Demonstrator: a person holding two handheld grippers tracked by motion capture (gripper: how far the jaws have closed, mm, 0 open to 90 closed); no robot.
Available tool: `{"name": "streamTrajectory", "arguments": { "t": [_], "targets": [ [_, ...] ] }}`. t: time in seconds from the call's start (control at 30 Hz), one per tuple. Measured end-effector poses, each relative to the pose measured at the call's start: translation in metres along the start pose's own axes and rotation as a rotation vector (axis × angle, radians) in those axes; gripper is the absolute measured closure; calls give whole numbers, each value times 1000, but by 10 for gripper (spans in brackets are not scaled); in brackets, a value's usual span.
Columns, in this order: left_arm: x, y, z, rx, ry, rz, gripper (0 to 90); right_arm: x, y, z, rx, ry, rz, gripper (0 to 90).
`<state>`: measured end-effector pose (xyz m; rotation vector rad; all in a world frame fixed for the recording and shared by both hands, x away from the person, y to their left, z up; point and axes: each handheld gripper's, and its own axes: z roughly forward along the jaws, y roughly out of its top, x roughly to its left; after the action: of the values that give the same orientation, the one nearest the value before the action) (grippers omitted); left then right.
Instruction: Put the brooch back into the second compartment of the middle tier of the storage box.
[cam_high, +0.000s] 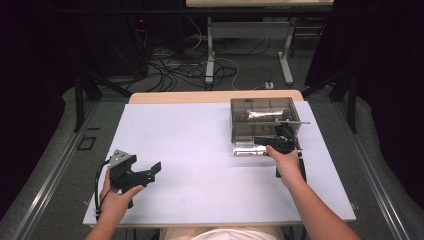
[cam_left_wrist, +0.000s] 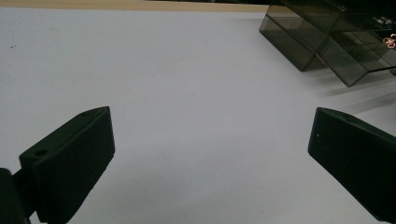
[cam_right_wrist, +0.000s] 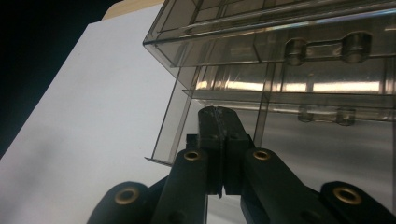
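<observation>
A smoky clear plastic box (cam_high: 262, 117) stands at the back right of the white tabletop (cam_high: 200, 165). Its bottom drawer (cam_high: 249, 148) sticks out toward me. My right gripper (cam_high: 280, 137) is at the front of the box. In the right gripper view its jaws (cam_right_wrist: 217, 114) are pressed together, and their tips sit over the pulled-out drawer (cam_right_wrist: 303, 135). I see nothing between them. My left gripper (cam_high: 144, 164) rests low at the front left, far from the box. Its jaws (cam_left_wrist: 210, 116) stand wide apart with bare table between them. The box (cam_left_wrist: 327, 32) shows at that view's upper right.
The white sheet covers a wooden table whose far edge (cam_high: 215, 96) shows behind the box. Beyond it, cables (cam_high: 175, 70) lie on the floor around another table's legs (cam_high: 210, 60). Dark curtains close both sides.
</observation>
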<state>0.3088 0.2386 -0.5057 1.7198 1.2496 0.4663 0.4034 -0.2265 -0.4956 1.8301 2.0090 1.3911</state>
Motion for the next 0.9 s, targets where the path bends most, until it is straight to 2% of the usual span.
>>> {"name": "streamTrajectory", "arguments": {
  "t": [0.2,0.23,0.47,0.53,0.9],
  "targets": [
    [0,0,0,0,1,0,6,-5,0,-1,-8,-20,13,898],
    [0,0,0,0,1,0,5,-7,0,0,-12,-24,-2,897],
    [0,0,0,0,1,0,6,-12,-1,-2,-2,-55,7,897],
    [0,0,0,0,1,0,6,-14,-1,-2,-18,-70,-9,898],
    [0,0,0,1,1,1,6,-18,-3,-4,-20,-97,-17,897]
  ]
}}
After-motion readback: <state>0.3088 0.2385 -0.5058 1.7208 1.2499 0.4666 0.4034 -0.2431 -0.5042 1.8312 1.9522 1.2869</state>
